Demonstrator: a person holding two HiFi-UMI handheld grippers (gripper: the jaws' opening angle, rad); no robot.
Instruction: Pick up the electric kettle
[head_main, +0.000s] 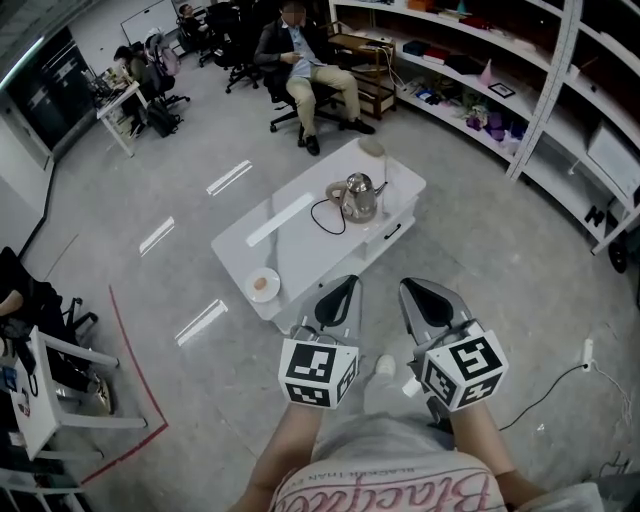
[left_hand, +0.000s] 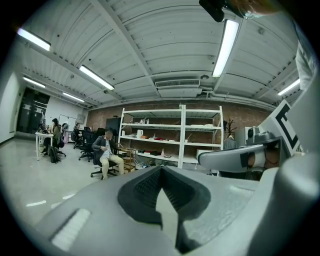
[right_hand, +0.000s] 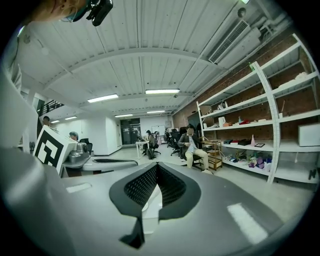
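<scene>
Between the jaws of the left gripper (head_main: 345, 284) and the right gripper (head_main: 412, 288) there is nothing, each pair closed tip to tip, both held side by side just short of the white table (head_main: 300, 250), where the kettle (head_main: 360, 198) stands upright toward the far end beside a black cord (head_main: 325, 216).

The head camera looks from high up and steeply down on the low white rectangular table (head_main: 300, 245). The table lies well ahead of the left gripper (head_main: 340, 288) and right gripper (head_main: 418, 290), which sit at the frame's bottom. Each gripper camera sits close behind its own grey jaws, facing roughly level across the room, with ceiling filling the upper half. All three views share the seated person in a dark jacket (left_hand: 106, 152) and the long white open shelving (right_hand: 260, 115). Each gripper view also catches the other gripper at its side.
</scene>
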